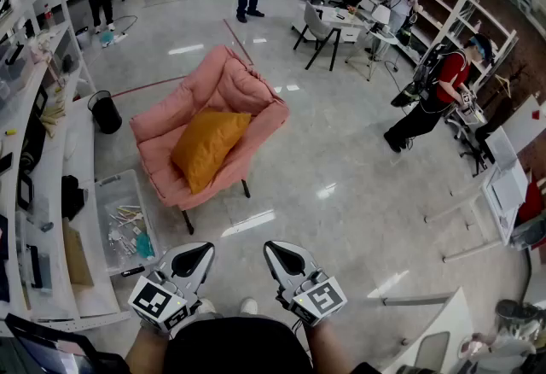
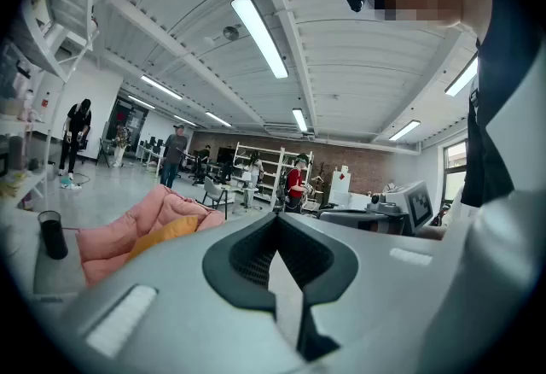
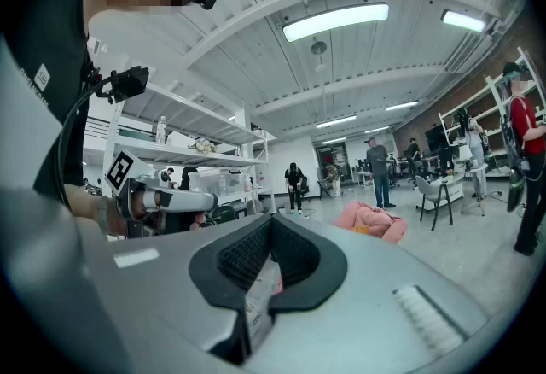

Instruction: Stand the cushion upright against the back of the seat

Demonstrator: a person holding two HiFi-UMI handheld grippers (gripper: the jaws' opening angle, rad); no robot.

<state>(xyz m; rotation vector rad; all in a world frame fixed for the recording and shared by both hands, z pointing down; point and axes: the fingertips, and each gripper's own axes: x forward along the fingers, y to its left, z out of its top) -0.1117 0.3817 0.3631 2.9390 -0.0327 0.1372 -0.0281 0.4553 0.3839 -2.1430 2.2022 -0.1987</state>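
Observation:
The orange cushion lies slanted on the seat of the pink padded chair, a few steps ahead of me on the floor. Low in the head view, close to my body, my left gripper and right gripper are held side by side, both shut with nothing in them and far from the chair. The left gripper view shows the chair and a strip of the cushion beyond its shut jaws. In the right gripper view the chair is small and distant past the shut jaws.
White shelving runs along the left, with a clear plastic bin on the floor and a black waste bin near the chair. A person in red stands at right; other people, desks and chairs fill the back.

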